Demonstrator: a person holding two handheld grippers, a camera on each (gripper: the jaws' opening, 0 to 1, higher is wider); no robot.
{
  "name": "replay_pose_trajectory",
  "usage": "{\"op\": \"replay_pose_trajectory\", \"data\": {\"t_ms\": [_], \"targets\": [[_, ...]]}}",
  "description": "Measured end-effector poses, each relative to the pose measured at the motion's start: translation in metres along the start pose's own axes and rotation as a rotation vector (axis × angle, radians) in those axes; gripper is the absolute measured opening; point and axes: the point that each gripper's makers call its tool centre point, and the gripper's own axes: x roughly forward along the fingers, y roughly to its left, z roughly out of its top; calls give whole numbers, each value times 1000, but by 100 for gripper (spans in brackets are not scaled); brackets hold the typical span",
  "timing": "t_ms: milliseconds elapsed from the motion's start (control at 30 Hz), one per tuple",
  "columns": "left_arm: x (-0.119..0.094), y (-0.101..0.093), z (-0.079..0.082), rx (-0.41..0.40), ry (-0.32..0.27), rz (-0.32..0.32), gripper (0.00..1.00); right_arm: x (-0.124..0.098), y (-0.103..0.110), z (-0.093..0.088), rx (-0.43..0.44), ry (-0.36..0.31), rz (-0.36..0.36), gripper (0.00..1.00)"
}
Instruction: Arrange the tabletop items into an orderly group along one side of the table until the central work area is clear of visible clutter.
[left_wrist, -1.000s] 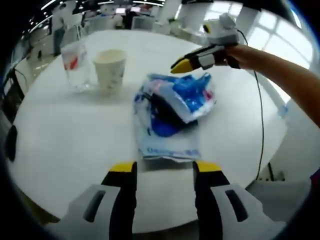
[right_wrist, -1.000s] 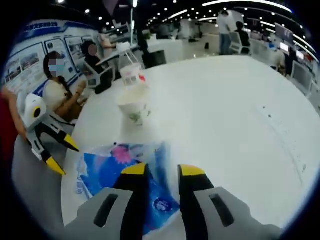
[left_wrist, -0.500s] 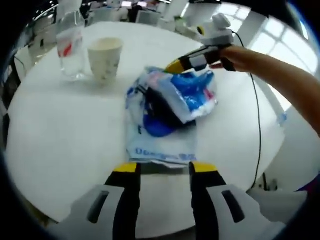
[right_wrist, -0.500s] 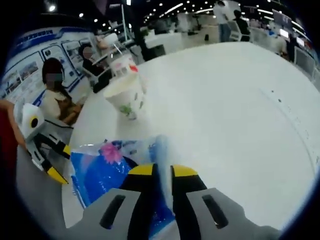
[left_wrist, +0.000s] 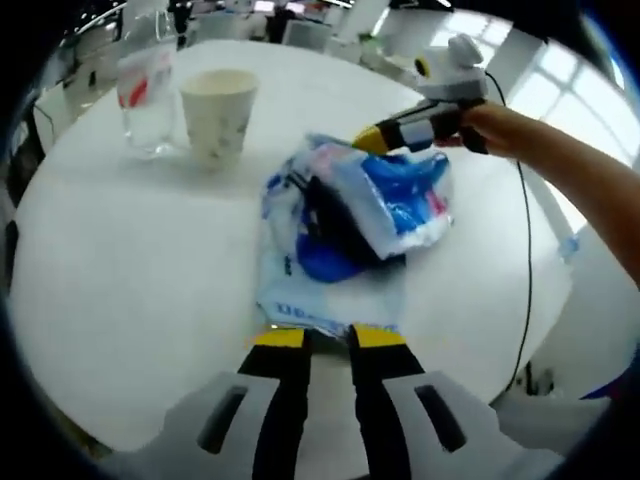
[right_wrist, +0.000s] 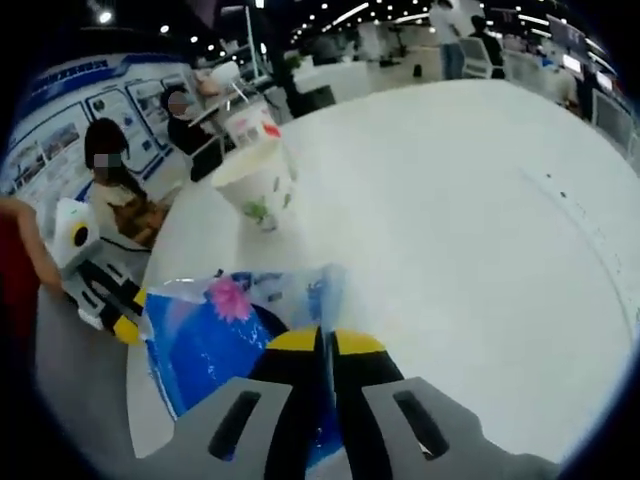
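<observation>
One round white worktop (left_wrist: 120, 300) carries three things. Largest is one blue-and-white plastic bag (left_wrist: 350, 215) at its middle; the left tongs (left_wrist: 328, 338) have their jaws nearly together on its near edge at 6 o'clock, and the right tongs (right_wrist: 325, 343) are clamped on its opposite edge. One paper cup (left_wrist: 219, 113) sits at 11 o'clock of the bag, one clear bottle (left_wrist: 145, 90) just beside it

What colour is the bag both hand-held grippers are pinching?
Blue and white plastic bag with a pink flower print, clearest in the right gripper view.
</observation>
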Motion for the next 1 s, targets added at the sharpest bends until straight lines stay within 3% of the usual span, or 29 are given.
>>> {"op": "replay_pose_trajectory", "data": {"t_ms": [433, 633, 1000], "targets": [[4, 21, 25, 11, -37, 27, 2, -30, -3, -28, 60, 30, -39, 2], [9, 24, 35, 25, -36, 20, 0, -45, 1, -43, 129, 33, -57, 1], [20, 13, 54, 70, -7, -21, 0, -75, 8, -74, 251, 25, -78, 1]]}}
